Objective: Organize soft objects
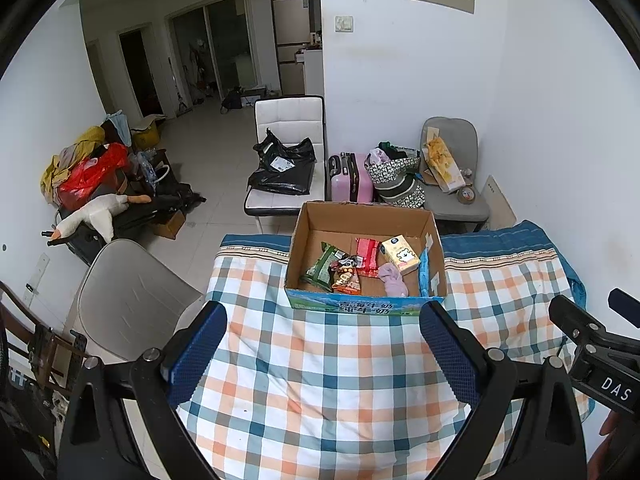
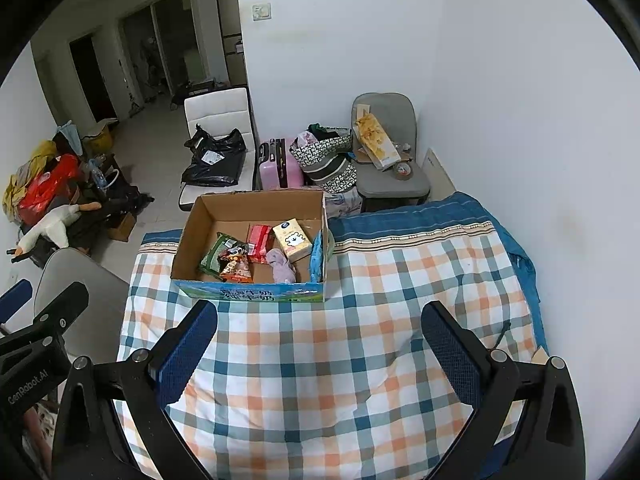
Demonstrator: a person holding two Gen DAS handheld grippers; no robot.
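Sitting beyond both wide-spread, empty claws (image 1: 324, 344) (image 2: 320, 344), cardboard box (image 1: 362, 216) holds soft items.

My left gripper (image 1: 322, 350) is wide open, empty, over the checked blanket (image 1: 320, 380). Cardboard box (image 1: 362, 218) ahead holds snack packs (image 1: 340, 270), tissue pack (image 1: 400, 256), lilac cloth (image 1: 394, 278).

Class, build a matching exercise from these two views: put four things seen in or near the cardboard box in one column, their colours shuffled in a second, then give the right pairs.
Column 1
1. tissue pack
2. soft cloth
3. suitcase
4. bag on the white chair

Column 2
A. black
B. pale yellow
C. pink
D. lilac

Pairs: 1-B, 2-D, 3-C, 4-A
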